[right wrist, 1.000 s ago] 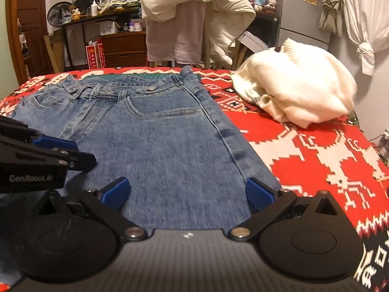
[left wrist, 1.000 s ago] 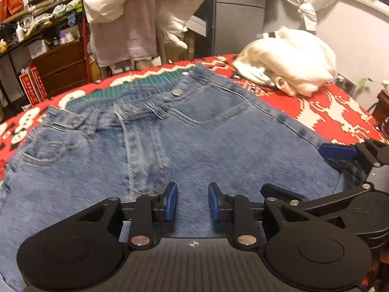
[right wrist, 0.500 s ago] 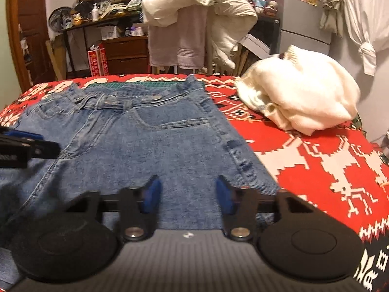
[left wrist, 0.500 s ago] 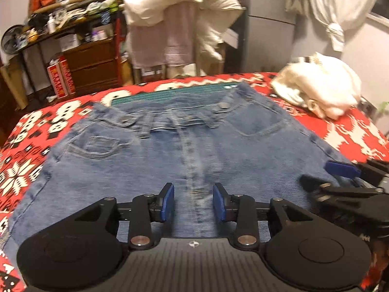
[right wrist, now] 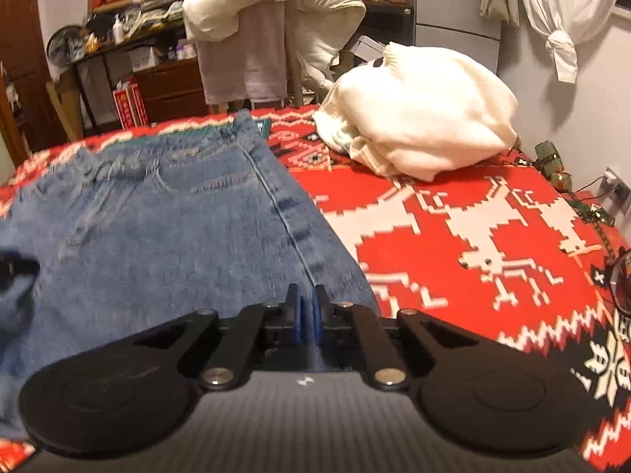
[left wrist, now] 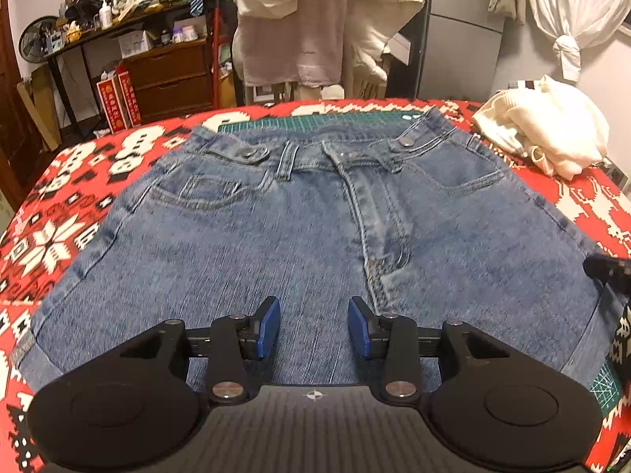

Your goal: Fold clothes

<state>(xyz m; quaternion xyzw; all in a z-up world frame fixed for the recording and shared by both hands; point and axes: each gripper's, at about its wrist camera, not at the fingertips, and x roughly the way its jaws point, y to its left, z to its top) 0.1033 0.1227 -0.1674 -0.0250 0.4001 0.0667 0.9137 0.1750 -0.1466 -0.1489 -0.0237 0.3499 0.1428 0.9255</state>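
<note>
Blue jeans (left wrist: 299,213) lie flat on the red patterned cover, waistband at the far side, fly and front pockets up. My left gripper (left wrist: 314,329) hovers low over the near middle of the denim, open, with nothing between its blue pads (left wrist: 268,329). In the right wrist view the jeans (right wrist: 165,228) fill the left half. My right gripper (right wrist: 307,315) sits at their right side seam near the front edge, pads pressed together with the seam running in between them. A blurred dark tip of the left gripper (right wrist: 15,270) shows at the left border.
A heap of cream knitwear (right wrist: 418,126) rests on the red cover (right wrist: 473,236) at the back right. A green cutting mat (left wrist: 315,124) peeks out beyond the waistband. Past the far edge stand a chair draped with clothes (left wrist: 311,27), drawers and cluttered shelves.
The right gripper's fingers went from wide apart to pressed together at the jeans' right seam. The left gripper swung left toward the jeans' middle and its gap widened slightly.
</note>
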